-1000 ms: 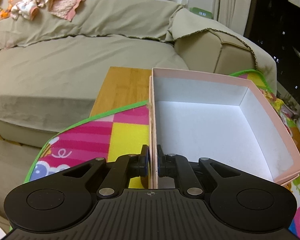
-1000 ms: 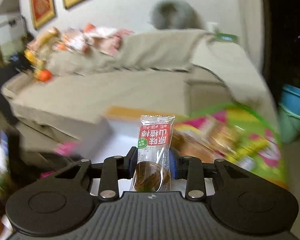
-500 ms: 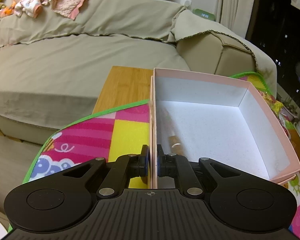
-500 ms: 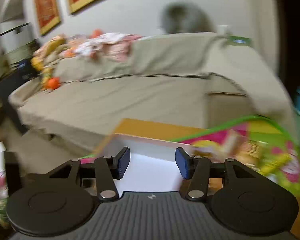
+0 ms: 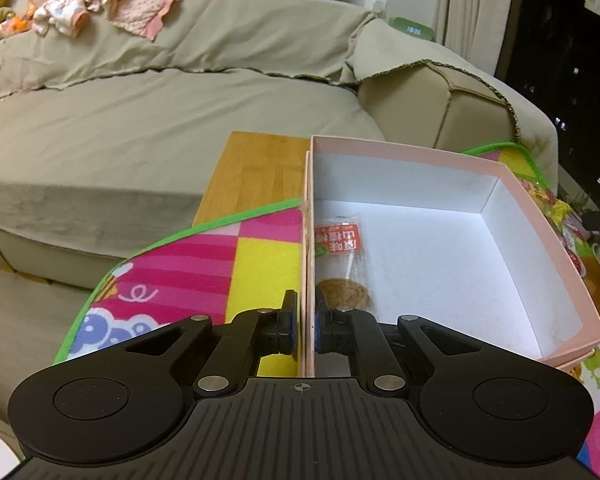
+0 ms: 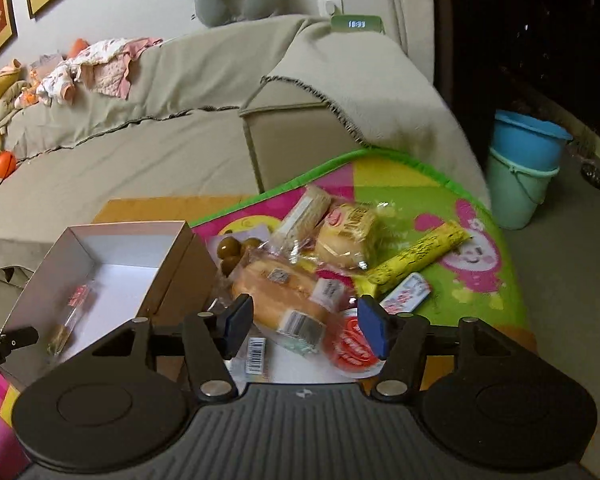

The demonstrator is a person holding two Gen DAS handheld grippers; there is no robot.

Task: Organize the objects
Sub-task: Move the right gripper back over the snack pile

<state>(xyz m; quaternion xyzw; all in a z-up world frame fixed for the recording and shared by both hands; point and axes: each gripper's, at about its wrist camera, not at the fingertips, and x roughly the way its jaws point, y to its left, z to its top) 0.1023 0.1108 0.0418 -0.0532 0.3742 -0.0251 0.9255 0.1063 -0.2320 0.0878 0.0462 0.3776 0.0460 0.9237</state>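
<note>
My left gripper is shut on the left wall of a pink box with a white inside. A wrapped lollipop lies in the box by that wall. In the right wrist view the box stands at the left with the lollipop inside. My right gripper is open and empty, just above a pile of snacks: a bread packet, a red round packet, a wrapped bun, a yellow stick pack.
A colourful play mat covers a wooden table. A beige sofa runs behind it. Stacked blue and green buckets stand on the floor at the right.
My right gripper opened and let the lollipop drop into the box. It then swung right over the snack pile. My left gripper kept its hold on the box wall.
</note>
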